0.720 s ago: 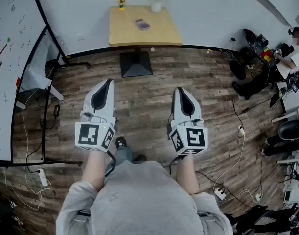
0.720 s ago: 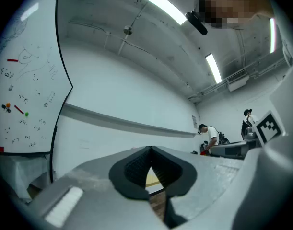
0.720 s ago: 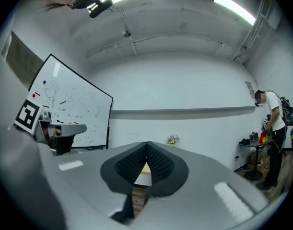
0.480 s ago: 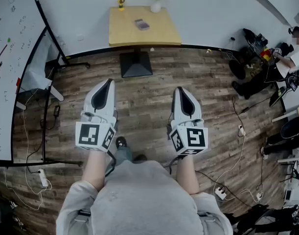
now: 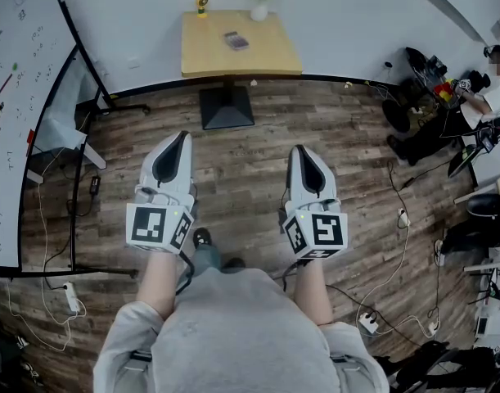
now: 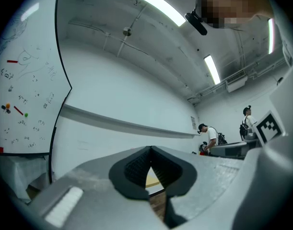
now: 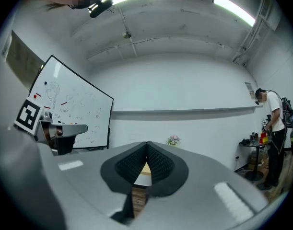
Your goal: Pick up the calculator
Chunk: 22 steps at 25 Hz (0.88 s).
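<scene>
At 12 o'clock from the person, what does the table (image 5: 209, 56) carry? (Inspector)
It carries the calculator (image 5: 236, 41), lying flat, well apart from both grippers. (Technician)
Jaw condition? (Inspector)
On the left gripper (image 5: 182, 135) and the right gripper (image 5: 299, 149) alike, jaws clenched tip to tip, nothing between them. (Technician)

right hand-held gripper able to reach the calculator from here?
Probably not yet: the calculator lies on the table well beyond the right hand-held gripper, whose jaws are shut. Only floor lies between, nothing blocking.
</scene>
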Motion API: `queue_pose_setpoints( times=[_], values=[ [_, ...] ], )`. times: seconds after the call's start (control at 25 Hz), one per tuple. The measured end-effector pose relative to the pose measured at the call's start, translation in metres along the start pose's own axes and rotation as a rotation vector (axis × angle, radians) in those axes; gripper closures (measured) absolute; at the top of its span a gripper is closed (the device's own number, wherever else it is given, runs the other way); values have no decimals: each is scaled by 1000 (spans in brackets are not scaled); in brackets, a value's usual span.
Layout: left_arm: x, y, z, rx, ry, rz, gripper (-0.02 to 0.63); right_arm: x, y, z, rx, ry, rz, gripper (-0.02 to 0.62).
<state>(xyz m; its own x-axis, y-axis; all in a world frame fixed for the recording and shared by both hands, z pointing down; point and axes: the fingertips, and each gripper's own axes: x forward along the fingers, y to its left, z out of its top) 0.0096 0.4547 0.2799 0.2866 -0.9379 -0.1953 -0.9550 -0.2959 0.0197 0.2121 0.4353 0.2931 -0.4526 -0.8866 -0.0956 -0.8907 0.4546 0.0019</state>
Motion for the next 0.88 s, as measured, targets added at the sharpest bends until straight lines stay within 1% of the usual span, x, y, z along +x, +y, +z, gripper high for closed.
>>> queue_pose_setpoints(
  times=[0.16,0.44,0.6,0.88],
  values=[
    [-3,-2,0,13,-2,8,601,-2,7,1,4,-24,48,592],
    [0,10,-6,7,5,23,600,12,9,-9,-2,-2,41,592],
    [21,20,-10,17,-6,0,600,34,2,-12,-1,-4,31,592],
    [81,50,-18,-4,-11,-22,601,95,-16,-13,-16,-2,4,592]
  ],
)
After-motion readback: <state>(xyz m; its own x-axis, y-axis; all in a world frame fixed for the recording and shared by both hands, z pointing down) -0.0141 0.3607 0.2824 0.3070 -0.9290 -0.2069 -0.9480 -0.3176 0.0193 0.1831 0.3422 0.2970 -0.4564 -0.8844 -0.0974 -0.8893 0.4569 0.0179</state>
